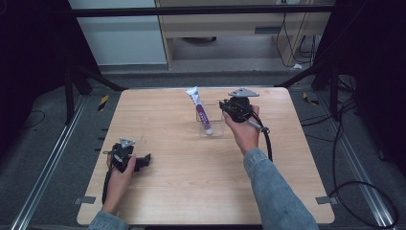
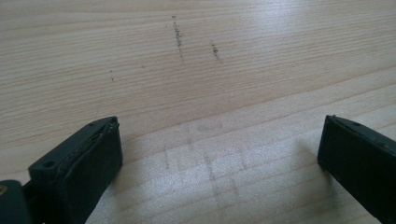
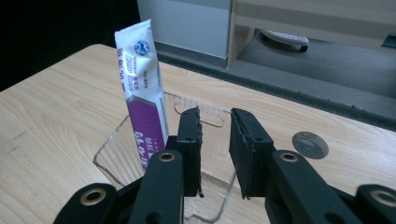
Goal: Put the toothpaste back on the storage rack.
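Purple and white, the tube (image 1: 201,111) stands in a clear plastic container (image 1: 211,125) a little behind the middle of the wooden table (image 1: 182,191). Its crimped white end is up and leans toward the far left in the high view, and its lower end is inside the container. In the right gripper view the tube (image 3: 142,93) rises at the left of the two black jaws, and the transparent wall of the container (image 3: 109,144) is visible around its lower part. The right gripper (image 1: 229,108) is held by the person's right hand (image 1: 245,132) just beside the right wall of the container, with the grey three-cornered plate on top. Its jaws are almost clenched, with only a narrow gap between the pads (image 3: 243,149), and nothing is between them; the tube is beside the left jaw, not gripped. I cannot tell if the jaw touches the tube. The left gripper (image 1: 143,160) rests low at the near left part of the table, well apart from the container, in the person's left hand (image 1: 119,172). In the left gripper view its jaws stand wide and released, and between them is only the bare wood with some dark scratch marks (image 2: 178,37).
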Available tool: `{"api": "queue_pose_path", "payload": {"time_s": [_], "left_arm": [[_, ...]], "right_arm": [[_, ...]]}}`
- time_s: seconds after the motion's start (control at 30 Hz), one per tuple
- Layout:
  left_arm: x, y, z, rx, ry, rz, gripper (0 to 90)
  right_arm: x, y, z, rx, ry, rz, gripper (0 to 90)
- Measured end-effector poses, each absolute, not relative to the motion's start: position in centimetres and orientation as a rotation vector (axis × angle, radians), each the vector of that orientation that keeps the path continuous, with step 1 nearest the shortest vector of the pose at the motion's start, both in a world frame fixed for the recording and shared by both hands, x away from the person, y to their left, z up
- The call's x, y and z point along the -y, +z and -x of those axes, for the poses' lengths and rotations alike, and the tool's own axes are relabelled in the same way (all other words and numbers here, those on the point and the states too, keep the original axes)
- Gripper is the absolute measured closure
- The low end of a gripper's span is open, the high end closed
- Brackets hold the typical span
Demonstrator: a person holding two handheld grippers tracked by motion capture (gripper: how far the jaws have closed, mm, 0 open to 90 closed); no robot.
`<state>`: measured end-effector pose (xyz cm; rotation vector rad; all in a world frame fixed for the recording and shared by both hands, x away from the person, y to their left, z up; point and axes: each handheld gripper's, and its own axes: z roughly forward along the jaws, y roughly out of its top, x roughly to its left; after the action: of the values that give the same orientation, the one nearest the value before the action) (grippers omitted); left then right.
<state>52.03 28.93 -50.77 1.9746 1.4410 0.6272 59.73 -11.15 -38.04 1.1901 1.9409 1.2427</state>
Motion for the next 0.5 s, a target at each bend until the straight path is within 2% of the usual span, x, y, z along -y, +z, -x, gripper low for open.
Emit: {"api": "queue_pose_path", "payload": {"time_s": [0.5], "left_arm": [[-28.9, -50.8, -52.0, -1.441, 0.628, -1.974, 0.0]], "right_arm": [[13.7, -38.3, -58.6, -1.905, 1.267, -1.233, 71.2]]}}
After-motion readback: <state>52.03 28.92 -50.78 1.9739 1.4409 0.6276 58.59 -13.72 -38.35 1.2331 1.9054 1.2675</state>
